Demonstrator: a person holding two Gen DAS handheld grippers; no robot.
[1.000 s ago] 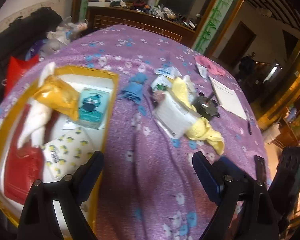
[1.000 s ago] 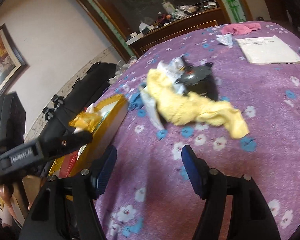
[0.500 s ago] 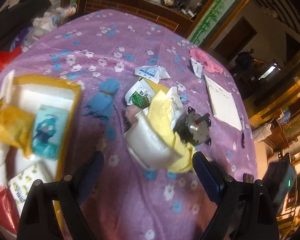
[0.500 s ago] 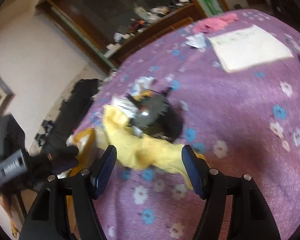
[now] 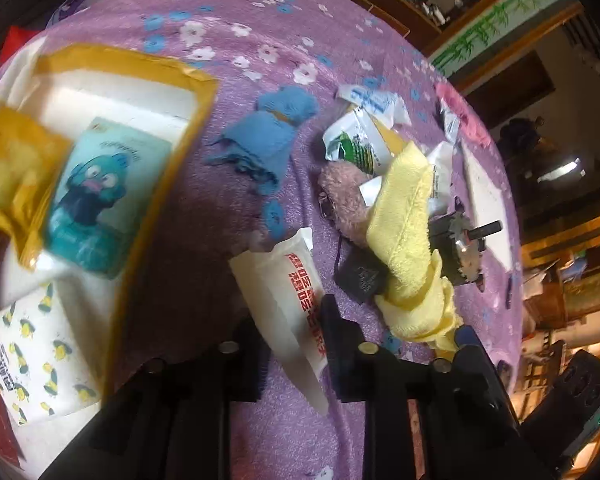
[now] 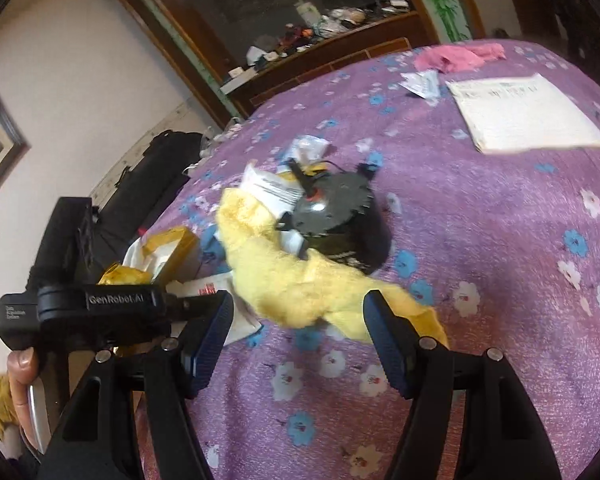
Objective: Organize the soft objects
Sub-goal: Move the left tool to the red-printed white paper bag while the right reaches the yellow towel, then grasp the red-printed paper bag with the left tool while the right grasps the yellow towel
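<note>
My left gripper (image 5: 294,350) is shut on a white tissue pack with red print (image 5: 290,300) lying on the purple flowered cloth. Just right of it a yellow towel (image 5: 408,240) drapes over a black motor (image 5: 458,250). A pink fuzzy item (image 5: 342,196) and a blue cloth (image 5: 268,136) lie beyond. My right gripper (image 6: 298,328) is open, its fingers straddling the near end of the yellow towel (image 6: 288,284). The left gripper's body (image 6: 88,308) shows at the right wrist view's left.
A yellow-rimmed white box (image 5: 156,176) at the left holds a teal pack, a yellow pouch and a patterned tissue pack. Wrappers (image 5: 360,136), a small black block (image 5: 360,276), a pink cloth (image 6: 456,56) and paper sheets (image 6: 520,112) lie on the table. A cluttered cabinet stands behind.
My left gripper has moved forward and down from above the box and closed on the white tissue pack. My right gripper has moved in close to the yellow towel, still open.
</note>
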